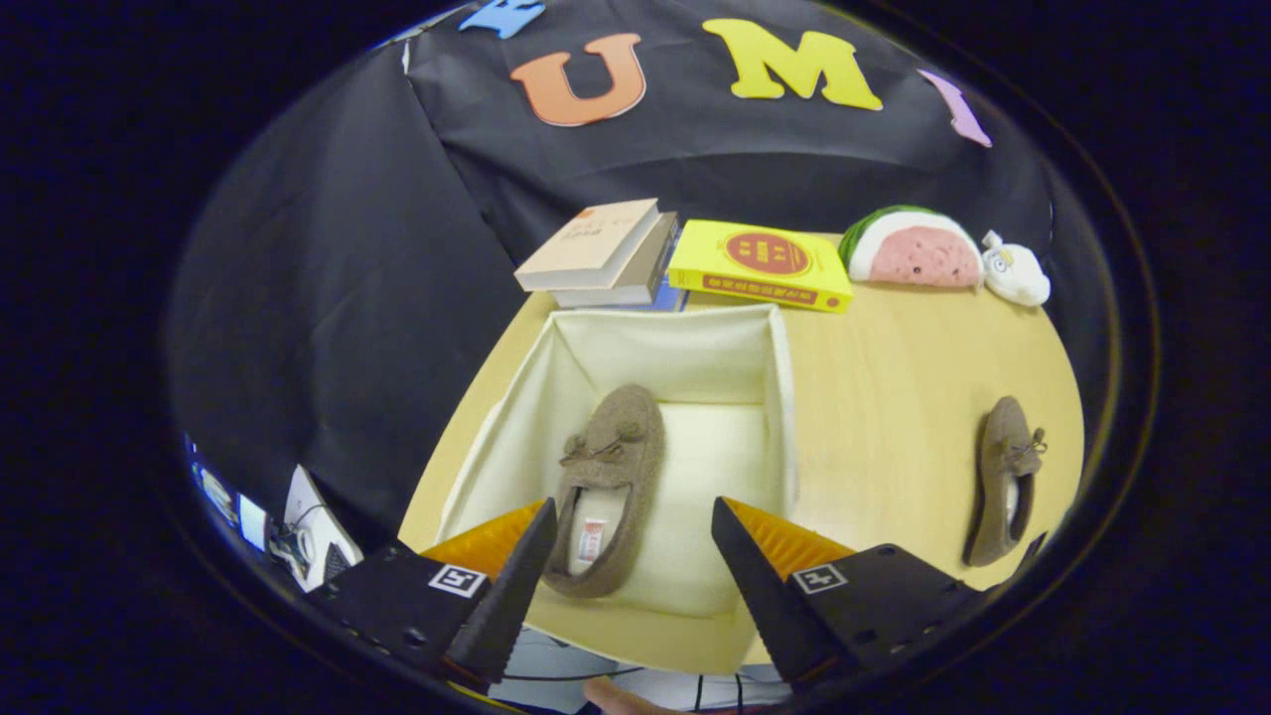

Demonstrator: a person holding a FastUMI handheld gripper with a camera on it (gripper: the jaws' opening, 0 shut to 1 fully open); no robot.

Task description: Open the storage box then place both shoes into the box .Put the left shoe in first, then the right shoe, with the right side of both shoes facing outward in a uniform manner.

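The gripper (628, 556) hangs above the near end of the storage box (784, 397) with its two black fingers (516, 571) spread wide and nothing between them but air. The orange-backed tips point down toward the box's near wall.

The box is an open cloth bin, cream-coloured inside and out, with soft upright walls and a pale padded floor. It stands on a light wooden table (894, 377). Inside it, on the left part of the floor, lies one brown shoe (606, 477). This is a fuzzy felt slipper with a small bow on top of the toe, a pale lining and a tag visible in the heel. Its toe points away from the gripper, toward the far wall, and its heel sits just beside the left finger's tip. The right part of the box floor is bare.

The second shoe (1005, 477), the same brown kind with a bow, lies on the table well apart from the box, off to the right, toe also pointing away.

Beyond the box are stacked books (596, 253), a yellow book (760, 263), a watermelon-slice toy (914, 248) and a small white toy (1015, 273).
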